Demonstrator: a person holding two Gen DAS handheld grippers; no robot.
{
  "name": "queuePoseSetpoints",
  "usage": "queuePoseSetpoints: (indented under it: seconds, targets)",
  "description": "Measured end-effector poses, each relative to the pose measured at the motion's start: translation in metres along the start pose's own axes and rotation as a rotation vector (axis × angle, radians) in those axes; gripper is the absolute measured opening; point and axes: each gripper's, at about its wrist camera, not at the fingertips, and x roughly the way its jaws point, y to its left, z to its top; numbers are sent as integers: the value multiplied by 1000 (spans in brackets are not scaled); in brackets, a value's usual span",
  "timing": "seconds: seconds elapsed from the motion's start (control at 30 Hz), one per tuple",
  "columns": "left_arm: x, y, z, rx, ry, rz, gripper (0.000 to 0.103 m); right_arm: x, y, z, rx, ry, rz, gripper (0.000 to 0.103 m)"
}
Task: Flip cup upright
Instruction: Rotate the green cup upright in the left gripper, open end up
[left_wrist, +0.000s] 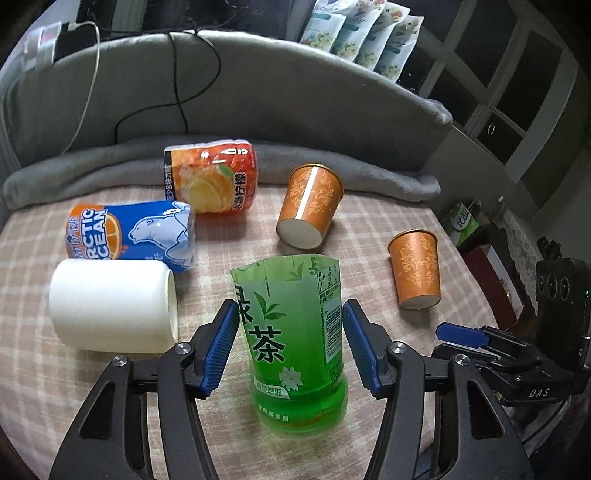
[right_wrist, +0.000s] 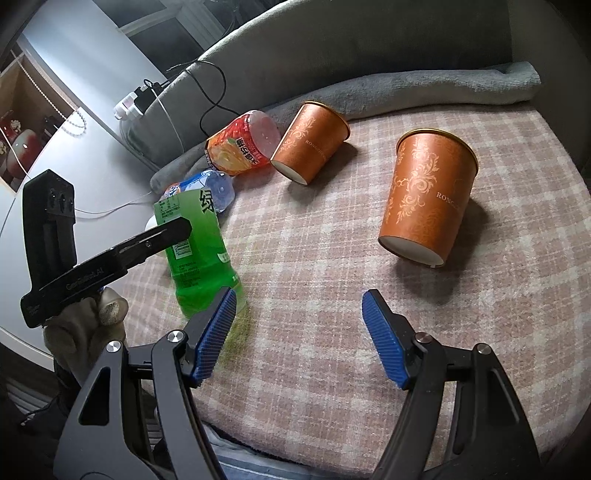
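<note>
A green cut-bottle cup (left_wrist: 295, 343) stands upright on the checked cloth, open end up, between the pads of my left gripper (left_wrist: 291, 325). The jaws stand open on either side, close to its walls but with small gaps. It also shows in the right wrist view (right_wrist: 195, 251) with the left gripper's finger across it. My right gripper (right_wrist: 299, 317) is open and empty, low over the cloth. An orange paper cup (right_wrist: 428, 195) stands upright ahead of it. A second orange paper cup (right_wrist: 310, 142) lies on its side.
A white cup (left_wrist: 110, 304), a blue Arctic Ocean cup (left_wrist: 133, 230) and an orange-red cup (left_wrist: 212, 177) lie on their sides at the left. A rolled grey blanket (left_wrist: 332, 166) lines the back. The cushion's front edge (right_wrist: 332, 458) is near.
</note>
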Motion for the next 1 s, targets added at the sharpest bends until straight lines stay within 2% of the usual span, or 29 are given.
queuePoseSetpoints:
  seconds: [0.23, 0.57, 1.0]
  targets:
    - [-3, -7, -2, 21, -30, 18, 57, -3, 0, -1, 0, -7, -3, 74]
    - [-4, -27, -4, 139, -141, 87, 57, -4, -1, -3, 8, -5, -9, 74]
    - [8, -37, -6, 200, -167, 133, 56, -12, 5, -4, -26, -49, -50, 74]
